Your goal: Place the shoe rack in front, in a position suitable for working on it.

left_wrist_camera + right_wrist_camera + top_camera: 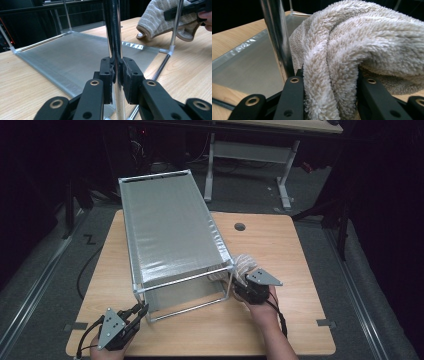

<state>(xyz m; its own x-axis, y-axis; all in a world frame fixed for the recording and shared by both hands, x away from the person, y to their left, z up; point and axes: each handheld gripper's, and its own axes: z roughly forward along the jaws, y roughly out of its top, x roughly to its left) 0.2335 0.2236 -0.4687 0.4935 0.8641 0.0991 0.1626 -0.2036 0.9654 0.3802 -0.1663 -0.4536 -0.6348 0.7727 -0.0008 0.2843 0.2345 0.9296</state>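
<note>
A tall metal-tube rack point(170, 225) with grey fabric shelves stands on the wooden table point(285, 250). My left gripper point(141, 311) is at its front left corner. In the left gripper view the pads of that gripper point(117, 72) are shut on the shiny upright post point(113, 30), above the lower shelf point(75, 55). My right gripper point(241, 287) is at the rack's front right corner, shut on a beige terry towel point(243, 265). The bunched towel point(352, 50) bulges from between the jaws of this gripper point(329, 85), right beside another post point(277, 37). The left gripper view also shows the towel point(160, 20).
A round cable hole point(239, 226) sits in the table behind the towel. Bare wood lies to the right of the rack and along the front edge. A black cable point(82, 275) runs over the floor at the left. A white desk frame point(250, 155) stands beyond the table.
</note>
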